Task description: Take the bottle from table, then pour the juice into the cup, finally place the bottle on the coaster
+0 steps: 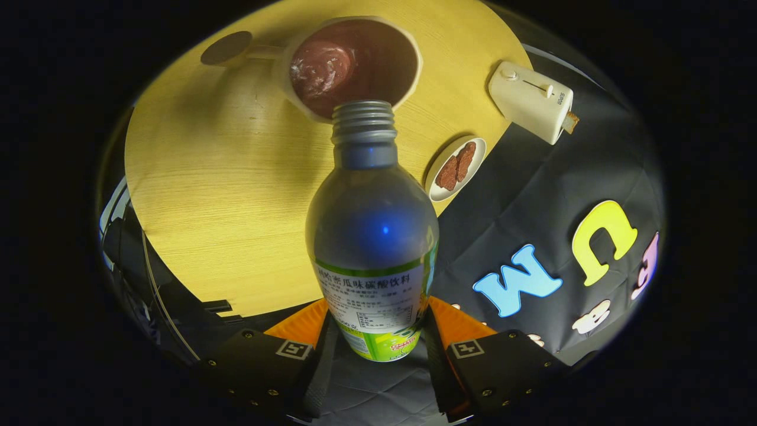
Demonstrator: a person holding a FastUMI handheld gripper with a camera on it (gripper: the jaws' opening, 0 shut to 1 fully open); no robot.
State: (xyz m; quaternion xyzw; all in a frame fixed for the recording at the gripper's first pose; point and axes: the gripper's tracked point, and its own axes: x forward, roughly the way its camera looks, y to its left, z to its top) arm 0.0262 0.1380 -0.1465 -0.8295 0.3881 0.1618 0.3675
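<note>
Toaster, plate perhaps flanking cup

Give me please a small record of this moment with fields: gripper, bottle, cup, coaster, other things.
gripper: gripper shut on the bottle, both fingers on its labelled body
bottle: bottle uncapped, tilted, its open neck at the cup's rim
cup: cup just beyond the bottle's mouth, dark red inside
coaster: coaster dark, round, beside the cup, bare
other things: plate with two brown pieces; toaster; table yellow wood
</note>
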